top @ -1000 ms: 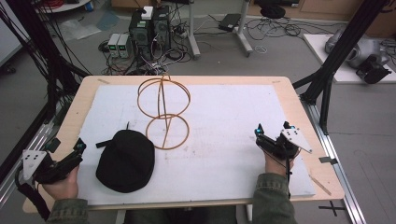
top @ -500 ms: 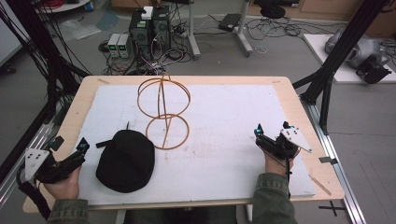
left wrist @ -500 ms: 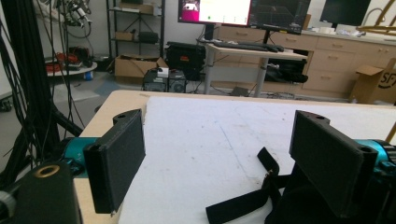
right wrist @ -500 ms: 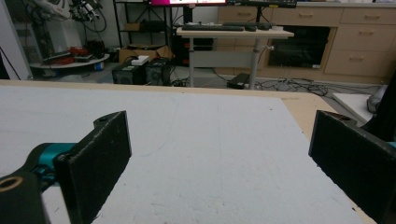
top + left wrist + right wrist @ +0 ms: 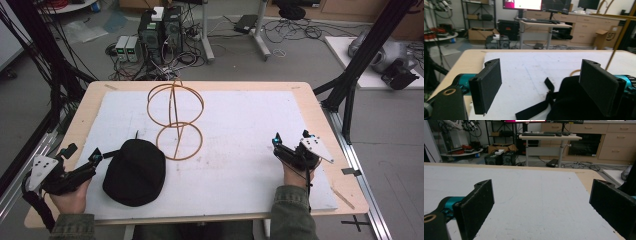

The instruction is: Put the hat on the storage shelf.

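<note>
Left gripper [image 5: 82, 161]: being shifted slightly toward the black cap [image 5: 135, 171] at 3 o'clock; jaws being held wide.
Right gripper [image 5: 291, 146]: being kept unmoved at 4 o'clock; jaws wide, nothing held.

Noted olive-green sleeves; left gripper [image 5: 82, 159] and right gripper [image 5: 291, 142] black-bodied, teal-collared, grey plates, flat black jaws.

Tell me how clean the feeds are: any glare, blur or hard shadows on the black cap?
High view: even light, no glare, the black cap reads as a featureless dark mass. Left gripper view: the cap and near jaws are soft, and the wire stand is blurred. Right gripper view: jaws slightly soft, white mat evenly lit.
</note>
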Demonstrator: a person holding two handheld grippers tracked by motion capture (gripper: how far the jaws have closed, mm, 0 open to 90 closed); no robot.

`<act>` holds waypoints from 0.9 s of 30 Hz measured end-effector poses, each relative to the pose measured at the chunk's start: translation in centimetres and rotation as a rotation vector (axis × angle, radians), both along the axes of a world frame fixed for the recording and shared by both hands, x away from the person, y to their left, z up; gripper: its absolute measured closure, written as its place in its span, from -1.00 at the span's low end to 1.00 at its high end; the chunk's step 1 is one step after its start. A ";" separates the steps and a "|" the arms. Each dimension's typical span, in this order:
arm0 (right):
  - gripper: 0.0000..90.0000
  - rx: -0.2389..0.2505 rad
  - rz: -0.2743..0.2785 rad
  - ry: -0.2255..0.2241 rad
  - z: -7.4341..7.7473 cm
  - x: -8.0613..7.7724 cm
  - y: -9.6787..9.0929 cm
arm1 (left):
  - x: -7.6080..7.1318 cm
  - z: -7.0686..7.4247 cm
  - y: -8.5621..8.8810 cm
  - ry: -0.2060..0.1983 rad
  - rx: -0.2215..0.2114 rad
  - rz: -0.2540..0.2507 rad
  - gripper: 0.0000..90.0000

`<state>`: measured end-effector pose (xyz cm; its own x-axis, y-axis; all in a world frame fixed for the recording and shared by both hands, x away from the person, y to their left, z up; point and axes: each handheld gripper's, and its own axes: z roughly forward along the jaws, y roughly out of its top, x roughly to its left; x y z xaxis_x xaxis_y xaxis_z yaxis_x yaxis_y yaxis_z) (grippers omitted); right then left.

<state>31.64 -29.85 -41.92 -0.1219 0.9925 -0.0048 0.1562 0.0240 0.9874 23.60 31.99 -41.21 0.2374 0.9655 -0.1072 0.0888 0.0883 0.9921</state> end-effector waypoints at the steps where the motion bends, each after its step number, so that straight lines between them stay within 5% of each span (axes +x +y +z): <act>1: -0.89 -0.001 0.000 0.000 0.0 0.0 0.0 | 0.0 0.0 0.0 0.003 -0.004 -0.013 -0.59; 17: -0.89 -0.007 0.000 0.000 0.0 0.0 0.0 | -0.2 0.3 -0.7 0.054 -0.036 -0.183 -0.59; 27: -0.89 -0.007 0.004 0.005 0.0 0.0 0.1 | -0.4 0.5 -1.6 0.124 0.012 -0.300 -0.59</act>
<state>31.64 -29.72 -41.95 -0.1261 0.9920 -0.0113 0.1605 0.0316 0.9865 23.23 30.40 -40.68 0.4975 0.8558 -0.1421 0.2294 0.0282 0.9729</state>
